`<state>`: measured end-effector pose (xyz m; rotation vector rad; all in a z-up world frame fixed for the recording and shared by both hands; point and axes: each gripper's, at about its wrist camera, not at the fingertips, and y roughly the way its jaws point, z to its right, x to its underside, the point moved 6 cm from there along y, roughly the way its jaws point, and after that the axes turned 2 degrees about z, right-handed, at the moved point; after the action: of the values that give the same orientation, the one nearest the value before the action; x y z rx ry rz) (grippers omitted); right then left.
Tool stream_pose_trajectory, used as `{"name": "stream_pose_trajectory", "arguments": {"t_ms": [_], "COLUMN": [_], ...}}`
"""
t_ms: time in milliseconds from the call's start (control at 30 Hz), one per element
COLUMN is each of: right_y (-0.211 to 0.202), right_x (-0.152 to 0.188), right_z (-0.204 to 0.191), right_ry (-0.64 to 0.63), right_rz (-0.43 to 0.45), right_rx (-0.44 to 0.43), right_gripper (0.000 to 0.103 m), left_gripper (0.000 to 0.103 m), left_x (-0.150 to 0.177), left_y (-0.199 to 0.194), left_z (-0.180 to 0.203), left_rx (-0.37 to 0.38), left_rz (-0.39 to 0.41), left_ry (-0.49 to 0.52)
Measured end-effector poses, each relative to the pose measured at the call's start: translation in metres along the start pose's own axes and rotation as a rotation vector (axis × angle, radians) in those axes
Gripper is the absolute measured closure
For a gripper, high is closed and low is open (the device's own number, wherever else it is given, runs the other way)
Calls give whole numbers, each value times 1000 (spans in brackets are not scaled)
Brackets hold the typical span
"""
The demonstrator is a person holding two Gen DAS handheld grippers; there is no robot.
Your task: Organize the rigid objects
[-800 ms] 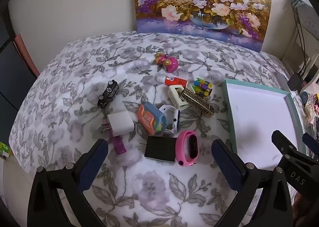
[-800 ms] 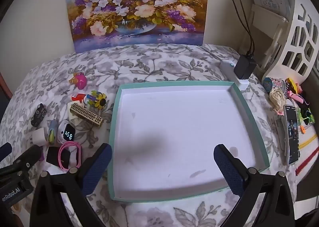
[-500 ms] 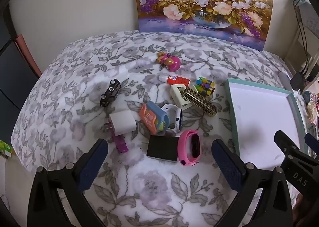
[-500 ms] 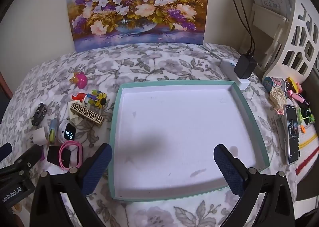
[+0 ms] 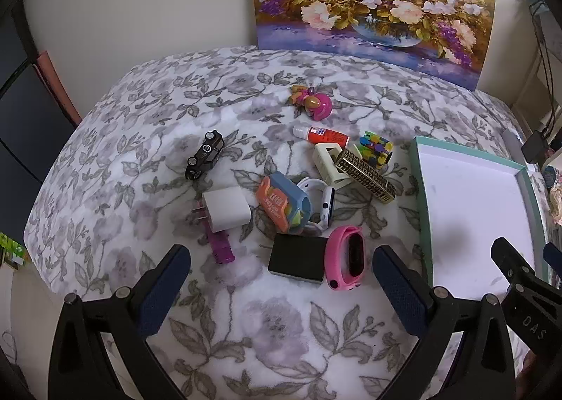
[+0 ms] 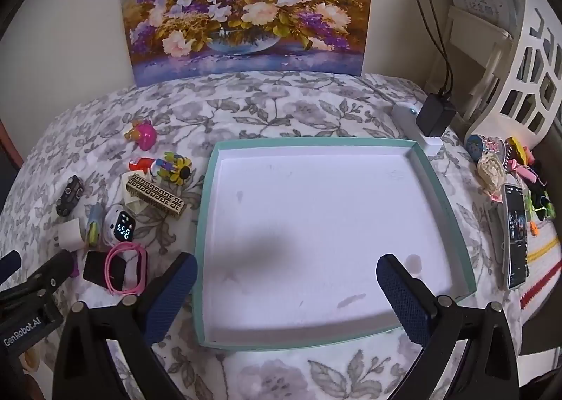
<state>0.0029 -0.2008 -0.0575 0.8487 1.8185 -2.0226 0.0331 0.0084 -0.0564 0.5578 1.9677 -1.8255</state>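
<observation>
Left wrist view: my left tongs (image 5: 281, 280) gape wide, nothing btwn the pads, hovering over the floral cloth (image 5: 147, 112).
Ahead-left of L tongs: black toy car (image 5: 205, 154), white charger (image 5: 226, 209), purple bit (image 5: 222, 247) just below it.
Straight ahead: black block (image 5: 296, 257) touching pink band (image 5: 347, 257), both nearest the tips; orange/blue case (image 5: 282, 202) & white watch (image 5: 325, 202) behind.
Further ahead: glue tube (image 5: 321, 133), gold patterned bar (image 5: 365, 177), pink toy (image 5: 314, 103).
Ahead-right: teal tray (image 5: 421, 196), white inside.
Right wrist view: my right tongs (image 6: 286, 291) also spread wide, empty, over the tray's (image 6: 202, 224) near edge.
Left of R tongs: the clutter pile, pink band (image 6: 126, 270) closest.
Right of R tongs: phone (image 6: 515, 238) beside the tray, apart from it.
</observation>
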Motion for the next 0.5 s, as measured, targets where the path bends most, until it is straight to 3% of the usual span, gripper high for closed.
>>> {"name": "stream_pose_trajectory", "arguments": {"t_ms": [500], "right_y": [-4], "right_x": [-2], "right_z": [0], "right_ry": [-5], "right_rz": [-6], "right_rx": [-10], "right_gripper": [0], "left_gripper": [0], "left_x": [1], "left_y": [1], "left_z": [-4], "left_rx": [-2], "left_rz": [-6], "left_ry": [-18]}}
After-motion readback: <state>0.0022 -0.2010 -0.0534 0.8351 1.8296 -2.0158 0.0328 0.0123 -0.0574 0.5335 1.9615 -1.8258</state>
